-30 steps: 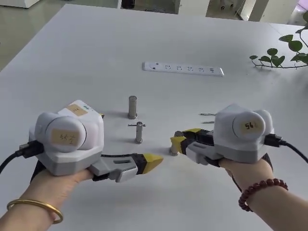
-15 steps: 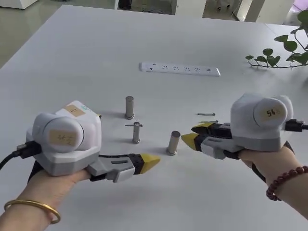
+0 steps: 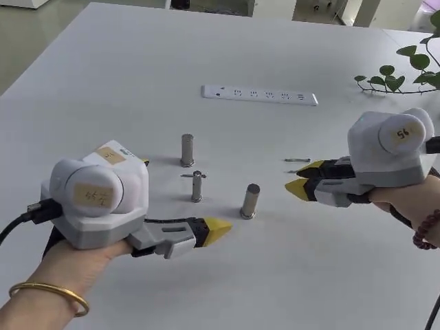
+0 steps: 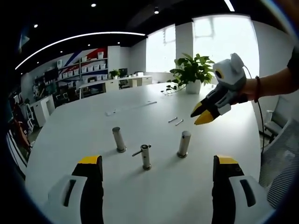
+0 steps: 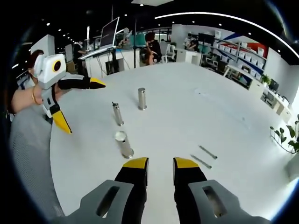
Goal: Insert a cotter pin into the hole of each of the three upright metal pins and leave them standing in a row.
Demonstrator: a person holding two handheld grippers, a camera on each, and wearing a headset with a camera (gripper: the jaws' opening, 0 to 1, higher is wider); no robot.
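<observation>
Metal pins [image 3: 250, 201] stand upright near one another on the white table [image 3: 137, 69] (the middle one carries a cotter pin [image 3: 189, 177]). Two loose cotter pins [image 3: 297, 160] lie near the right gripper [image 3: 302, 179], whose empty jaws are narrowly parted. The left gripper [image 3: 214, 231] gapes wide and holds nothing.

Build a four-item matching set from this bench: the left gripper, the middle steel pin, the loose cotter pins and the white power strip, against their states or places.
Things:
1. left gripper
2. middle upright steel pin
3. two thin loose metal cotter pins
4. long white power strip

States or places:
a. lying flat close to the right gripper
b. jaws wide apart
c. farthest back on the white table
d. inserted cotter pin through its hole

Pairs: 1-b, 2-d, 3-a, 4-c
</observation>
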